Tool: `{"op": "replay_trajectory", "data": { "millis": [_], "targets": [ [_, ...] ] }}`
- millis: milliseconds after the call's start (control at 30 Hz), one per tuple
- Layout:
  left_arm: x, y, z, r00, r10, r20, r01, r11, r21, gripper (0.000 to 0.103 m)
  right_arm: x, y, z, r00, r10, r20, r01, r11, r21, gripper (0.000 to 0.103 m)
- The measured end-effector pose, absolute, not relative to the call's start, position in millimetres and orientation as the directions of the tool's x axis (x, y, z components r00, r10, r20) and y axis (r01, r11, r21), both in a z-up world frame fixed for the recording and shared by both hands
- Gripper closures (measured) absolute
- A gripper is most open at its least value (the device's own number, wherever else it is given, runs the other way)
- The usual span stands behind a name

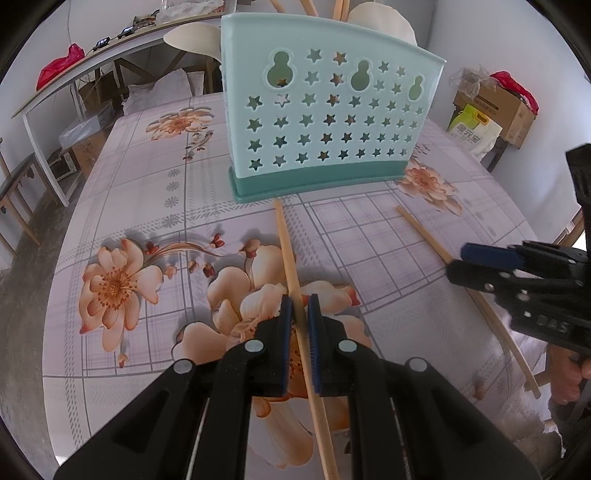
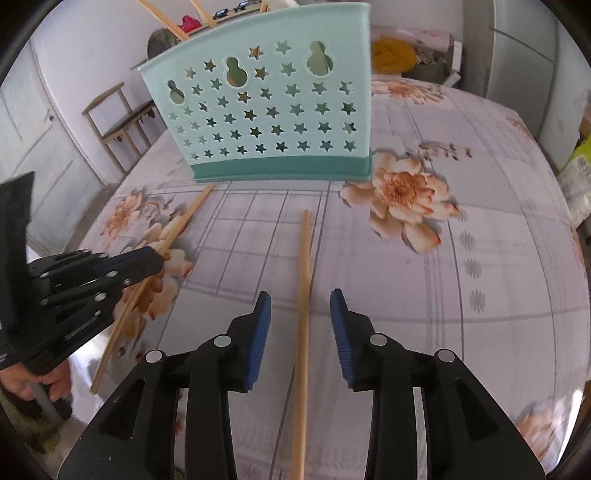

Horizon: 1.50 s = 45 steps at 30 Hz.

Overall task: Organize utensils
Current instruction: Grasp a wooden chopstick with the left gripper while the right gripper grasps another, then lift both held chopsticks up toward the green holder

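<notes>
Left wrist view shows the left tongs (image 1: pixel 300 314) up close, squeezed tight on a wooden chopstick (image 1: pixel 291 266). The stick runs between the two blue pads (image 1: pixel 286 332), and its far tip goes ahead to the foot of the teal holder (image 1: pixel 325 122). Off to the right of these tongs, the right tongs (image 1: pixel 476 262) hang over a second chopstick (image 1: pixel 461 280) that lies on the flowered tablecloth (image 1: pixel 147 206). A hand (image 1: pixel 569 376) shows under them at the edge. From this side you cannot tell how wide those tongs are.

Right wrist view makes that clear. The right tongs (image 2: pixel 301 325) are spread apart, and the second chopstick (image 2: pixel 303 295) lies flat on the cloth between the blue pads (image 2: pixel 260 332), touching neither one. Left of them, the left tongs (image 2: pixel 147 258) grip the first chopstick (image 2: pixel 177 229), which slants up to the holder's base. Another hand (image 2: pixel 33 384) holds their handle.

Farther ahead of both tongs stands the holder (image 2: pixel 266 110), upright on the table, with star holes all over its wall. Chopstick ends (image 2: pixel 166 18) poke out of its top. The left view also shows pale round spoon shapes (image 1: pixel 380 18) behind the holder's top, which the right view does not.
</notes>
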State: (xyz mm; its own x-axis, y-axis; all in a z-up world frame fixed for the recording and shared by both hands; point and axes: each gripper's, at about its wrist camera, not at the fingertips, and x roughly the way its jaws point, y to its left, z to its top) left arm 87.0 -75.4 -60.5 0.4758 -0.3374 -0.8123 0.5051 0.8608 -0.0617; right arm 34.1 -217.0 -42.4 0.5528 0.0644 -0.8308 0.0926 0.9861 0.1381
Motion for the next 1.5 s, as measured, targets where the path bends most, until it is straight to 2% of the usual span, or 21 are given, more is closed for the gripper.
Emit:
{"op": "replay_trajectory", "data": {
  "millis": [100, 233, 300, 667, 833, 900, 1000, 1100, 1367, 1500],
  "targets": [
    [87, -75, -60, 0.479, -0.337, -0.811, 0.505, 0.861, -0.060, 0.095, 41, -216, -45, 0.559, 0.040, -0.828, 0.100, 0.988, 0.115, 0.074],
    [87, -74, -61, 0.483, -0.335, -0.809, 0.505, 0.861, -0.056, 0.095, 46, -220, -46, 0.568, 0.024, -0.822, 0.125, 0.985, 0.116, 0.092],
    [87, -75, -61, 0.485, -0.334, -0.808, 0.504, 0.862, -0.054, 0.095, 46, -224, -46, 0.569, 0.028, -0.822, 0.136, 0.983, 0.127, 0.098],
    [75, -70, -60, 0.453, -0.340, -0.824, 0.514, 0.855, -0.071, 0.094, 26, -225, -46, 0.556, 0.123, -0.822, 0.107, 0.970, 0.217, 0.098],
    [80, -67, -59, 0.409, -0.364, -0.837, 0.498, 0.858, -0.130, 0.094, 23, -223, -46, 0.542, 0.161, -0.825, 0.090, 0.965, 0.248, 0.095],
    [84, -69, -59, 0.399, -0.370, -0.839, 0.501, 0.854, -0.139, 0.092, 23, -221, -46, 0.542, 0.165, -0.824, 0.080, 0.966, 0.247, 0.091],
    [84, -76, -59, 0.405, -0.362, -0.840, 0.530, 0.841, -0.107, 0.084, 26, -217, -45, 0.544, 0.159, -0.824, 0.068, 0.970, 0.233, 0.085],
    [87, -84, -59, 0.427, -0.337, -0.839, 0.547, 0.835, -0.057, 0.082, 34, -212, -45, 0.546, 0.132, -0.827, 0.061, 0.978, 0.197, 0.084],
    [107, -93, -60, 0.450, -0.319, -0.834, 0.547, 0.837, -0.025, 0.082, 49, -210, -46, 0.558, 0.100, -0.824, 0.074, 0.983, 0.169, 0.087],
    [116, -98, -61, 0.462, -0.315, -0.829, 0.550, 0.835, -0.011, 0.082, 51, -210, -46, 0.565, 0.064, -0.823, 0.086, 0.987, 0.137, 0.097]
  ]
}}
